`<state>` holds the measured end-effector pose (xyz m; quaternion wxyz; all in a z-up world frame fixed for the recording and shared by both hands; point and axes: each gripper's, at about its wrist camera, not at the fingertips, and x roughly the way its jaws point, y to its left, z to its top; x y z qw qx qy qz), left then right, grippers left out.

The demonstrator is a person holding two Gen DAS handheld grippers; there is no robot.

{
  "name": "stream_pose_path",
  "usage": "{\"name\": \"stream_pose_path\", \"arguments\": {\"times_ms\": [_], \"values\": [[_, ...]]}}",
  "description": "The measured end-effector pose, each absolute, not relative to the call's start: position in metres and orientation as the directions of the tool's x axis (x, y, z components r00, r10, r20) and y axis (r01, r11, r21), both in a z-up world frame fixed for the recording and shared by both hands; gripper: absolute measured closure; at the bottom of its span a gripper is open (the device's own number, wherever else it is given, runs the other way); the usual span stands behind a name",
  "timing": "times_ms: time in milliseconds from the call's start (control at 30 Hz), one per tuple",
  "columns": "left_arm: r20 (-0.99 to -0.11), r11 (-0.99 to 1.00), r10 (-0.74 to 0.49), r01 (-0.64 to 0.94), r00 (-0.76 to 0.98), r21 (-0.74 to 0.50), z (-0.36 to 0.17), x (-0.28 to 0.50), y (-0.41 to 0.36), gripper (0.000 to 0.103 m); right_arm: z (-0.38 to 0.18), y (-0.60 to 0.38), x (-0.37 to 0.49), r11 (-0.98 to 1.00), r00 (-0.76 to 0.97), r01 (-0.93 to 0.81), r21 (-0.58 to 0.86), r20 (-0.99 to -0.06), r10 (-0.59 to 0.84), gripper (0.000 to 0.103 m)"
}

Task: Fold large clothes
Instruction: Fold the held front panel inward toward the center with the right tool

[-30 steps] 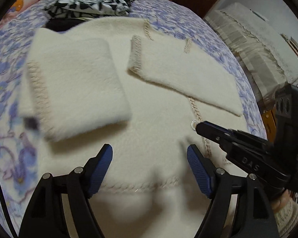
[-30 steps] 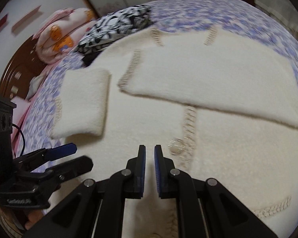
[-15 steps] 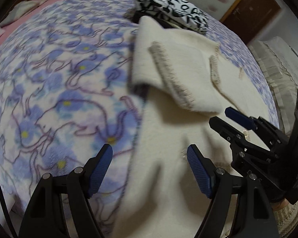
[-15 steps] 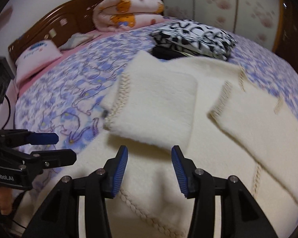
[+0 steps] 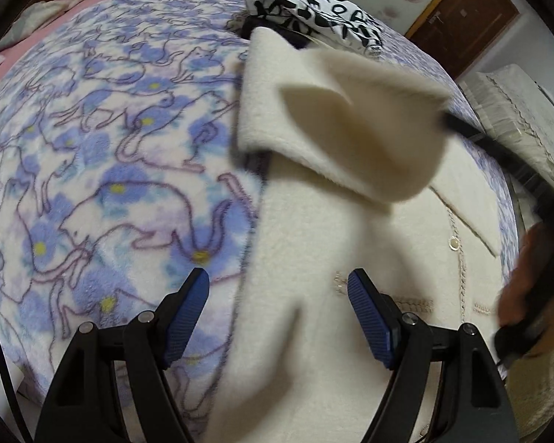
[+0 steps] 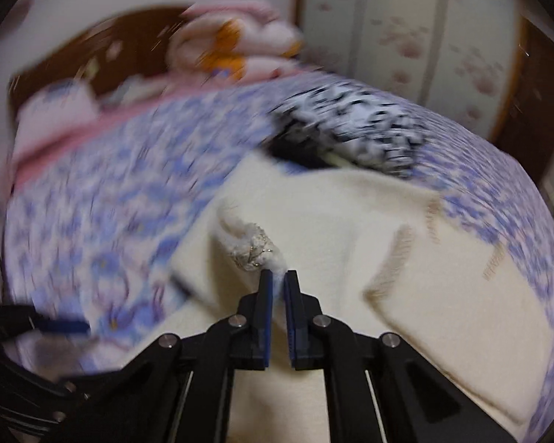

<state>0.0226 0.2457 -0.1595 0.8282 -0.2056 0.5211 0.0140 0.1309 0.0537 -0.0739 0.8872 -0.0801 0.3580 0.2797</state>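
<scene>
Right wrist view: right gripper (image 6: pixel 279 277) just clamped on cream coat's trimmed sleeve cuff (image 6: pixel 253 249), lifted off bed (image 5: pixel 103 155); left gripper (image 5: pixel 277 297) wide open, empty.

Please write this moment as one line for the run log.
stage: refolding sleeve | right gripper: just closed on cream sleeve, lifted | left gripper: open, over cream coat edge

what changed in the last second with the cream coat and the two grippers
The right gripper opened, then closed on the cuff of the near sleeve and lifted it off the coat; a second ago that sleeve lay folded flat. The left gripper swung to the coat's edge over the blanket, staying open and empty. The far sleeve stays folded.
</scene>
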Motion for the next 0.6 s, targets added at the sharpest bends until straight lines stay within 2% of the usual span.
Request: {"name": "stream_pose_path", "arguments": {"times_ms": [33,67,233,367,433,500,600], "values": [[-0.869,0.917,-0.198,-0.228,0.454,-0.328,-0.16,0.024,0.243,0.027,-0.069,0.035,0.138,0.851,0.595,-0.515,0.103,-0.672,0.441,0.098],[-0.868,0.918,-0.204,-0.22,0.452,-0.33,-0.161,0.026,0.239,0.027,-0.065,0.012,0.145,0.874,0.609,-0.466,0.14,-0.666,0.431,0.103],[-0.869,0.929,-0.221,-0.177,0.442,-0.326,-0.162,0.035,0.222,0.027,-0.081,-0.082,0.153,0.944,0.625,-0.287,0.166,-0.714,0.316,0.103],[-0.872,0.936,-0.231,-0.148,0.432,-0.321,-0.165,0.044,0.209,0.027,-0.127,-0.123,0.15,0.939,0.475,-0.221,0.264,-0.812,0.34,0.103],[-0.874,0.94,-0.227,-0.138,0.43,-0.313,-0.165,0.048,0.204,0.027,-0.14,-0.127,0.15,0.923,0.425,-0.21,0.322,-0.821,0.382,0.102],[-0.875,0.944,-0.221,-0.131,0.431,-0.303,-0.164,0.052,0.2,0.027,-0.145,-0.127,0.157,0.907,0.404,-0.201,0.37,-0.812,0.421,0.101],[-0.876,0.951,-0.207,-0.119,0.436,-0.284,-0.161,0.055,0.196,0.027,-0.148,-0.12,0.174,0.881,0.395,-0.192,0.433,-0.787,0.473,0.089]]}}
